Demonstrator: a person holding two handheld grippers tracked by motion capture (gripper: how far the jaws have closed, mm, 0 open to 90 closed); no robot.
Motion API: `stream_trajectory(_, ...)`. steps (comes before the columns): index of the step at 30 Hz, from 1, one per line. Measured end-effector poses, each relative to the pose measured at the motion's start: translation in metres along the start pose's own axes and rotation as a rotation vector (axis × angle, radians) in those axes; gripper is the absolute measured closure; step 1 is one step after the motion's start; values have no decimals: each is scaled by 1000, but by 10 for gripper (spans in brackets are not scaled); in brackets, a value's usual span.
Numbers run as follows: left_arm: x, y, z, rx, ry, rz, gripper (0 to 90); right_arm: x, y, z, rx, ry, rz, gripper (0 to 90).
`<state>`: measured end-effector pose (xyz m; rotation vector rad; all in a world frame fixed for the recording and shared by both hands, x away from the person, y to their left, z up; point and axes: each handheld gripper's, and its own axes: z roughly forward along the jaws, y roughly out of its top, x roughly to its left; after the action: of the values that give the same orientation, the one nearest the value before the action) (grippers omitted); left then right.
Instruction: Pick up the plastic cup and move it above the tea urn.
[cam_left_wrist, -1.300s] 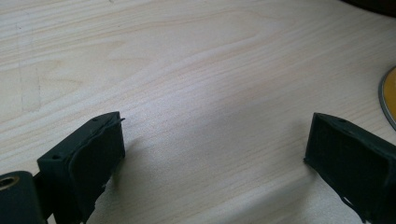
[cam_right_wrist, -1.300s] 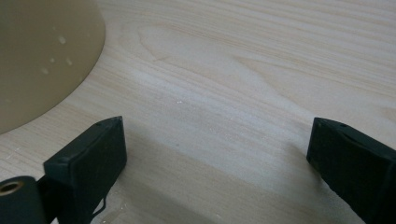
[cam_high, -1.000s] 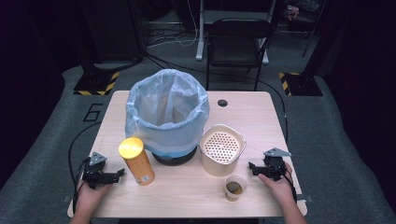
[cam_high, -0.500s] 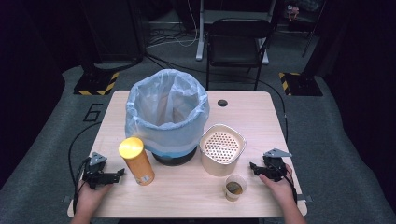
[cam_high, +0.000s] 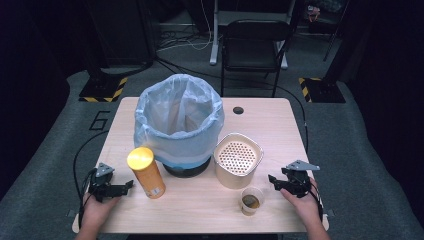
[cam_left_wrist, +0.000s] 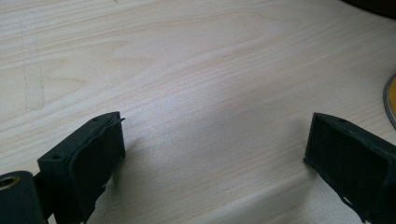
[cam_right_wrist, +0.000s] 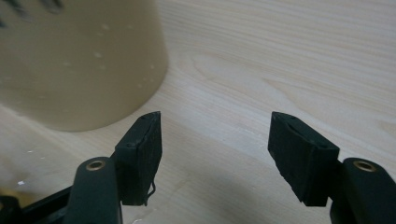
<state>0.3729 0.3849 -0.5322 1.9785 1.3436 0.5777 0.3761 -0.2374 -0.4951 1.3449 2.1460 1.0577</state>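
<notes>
Your right claw is near the right edge of the bench, and its jaws have just been closing; there is a gap between them with nothing inside, so it is released. It points toward the small cup, which stands just beside it, in front of the beige pot. Your left claw rests on the bench at the left, wide open and grasping nothing, its tips near the yellow can. The bin with a plastic bag stands behind the can.
</notes>
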Motion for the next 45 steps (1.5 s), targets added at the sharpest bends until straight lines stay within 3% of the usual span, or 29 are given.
stream_trajectory(1,0,0,0,0,0,0,46,3,2,-7,-10,10,-21,353)
stream_trajectory(8,0,0,0,2,2,1,46,13,7,-23,-8,51,-41,351)
stream_trajectory(11,0,0,0,2,2,0,45,18,9,-32,-21,90,-38,330)
stream_trajectory(21,0,0,0,2,3,-1,45,39,15,-52,-56,209,-117,280)
stream_trajectory(30,0,0,0,3,4,-2,45,54,22,-60,-76,275,-177,241)
stream_trajectory(33,0,0,0,2,4,-2,45,62,24,-60,-84,326,-205,195)
stream_trajectory(40,0,0,0,3,4,-1,45,76,18,-54,-86,398,-243,174)
stream_trajectory(45,0,0,0,3,4,-1,45,81,12,-47,-75,412,-262,158)
